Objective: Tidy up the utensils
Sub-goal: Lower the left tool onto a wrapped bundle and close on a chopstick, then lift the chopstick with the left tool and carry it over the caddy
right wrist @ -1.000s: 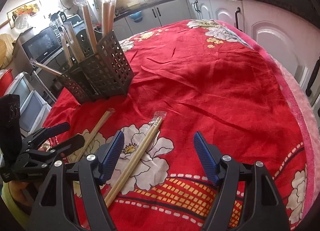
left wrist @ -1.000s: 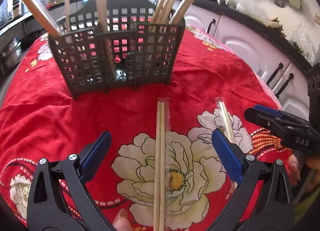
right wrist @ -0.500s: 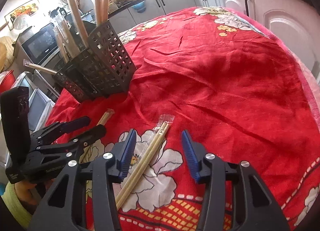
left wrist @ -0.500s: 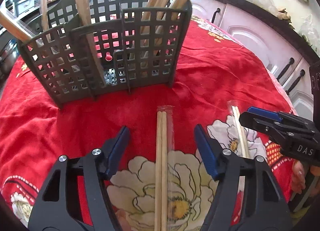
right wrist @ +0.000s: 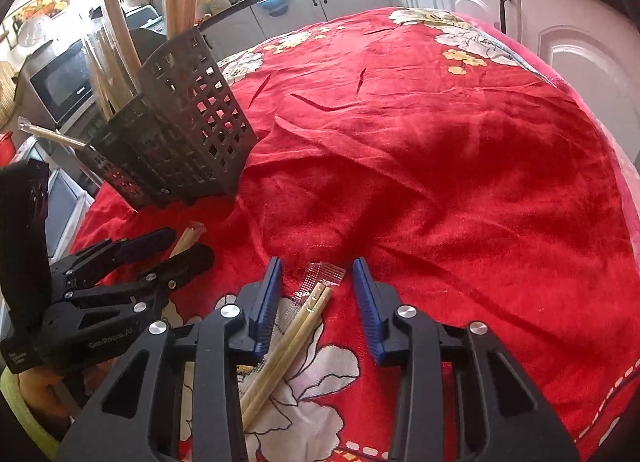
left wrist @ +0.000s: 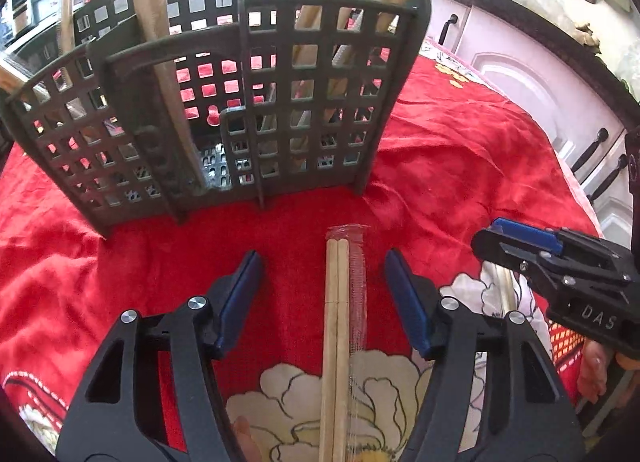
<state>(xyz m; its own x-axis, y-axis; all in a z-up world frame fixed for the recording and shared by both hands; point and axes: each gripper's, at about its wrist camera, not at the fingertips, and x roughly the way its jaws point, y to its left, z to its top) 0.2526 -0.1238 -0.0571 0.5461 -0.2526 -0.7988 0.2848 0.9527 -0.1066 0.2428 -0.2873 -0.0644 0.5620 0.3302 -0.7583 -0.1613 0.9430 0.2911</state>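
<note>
Left wrist: one wrapped chopstick pair (left wrist: 340, 326).

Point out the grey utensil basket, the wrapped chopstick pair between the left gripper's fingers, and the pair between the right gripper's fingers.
Utensil basket (left wrist: 304, 109): left wrist view, front lattice wall.
Left chopstick pair (left wrist: 336, 302): left wrist view, wooden shafts near the tips.
Right chopstick pair (right wrist: 304, 318): right wrist view, shafts below the wrapper end.

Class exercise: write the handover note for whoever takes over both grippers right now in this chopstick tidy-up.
Left gripper: open, astride a wrapped chopstick pair on the red cloth, pads not touching.
Right gripper: jaws closing around a second wrapped pair, no contact yet.
Grey caddy stands just beyond, already holding several pairs upright.
Left to do: grip both pairs, lift them, stand them in the caddy.
</note>
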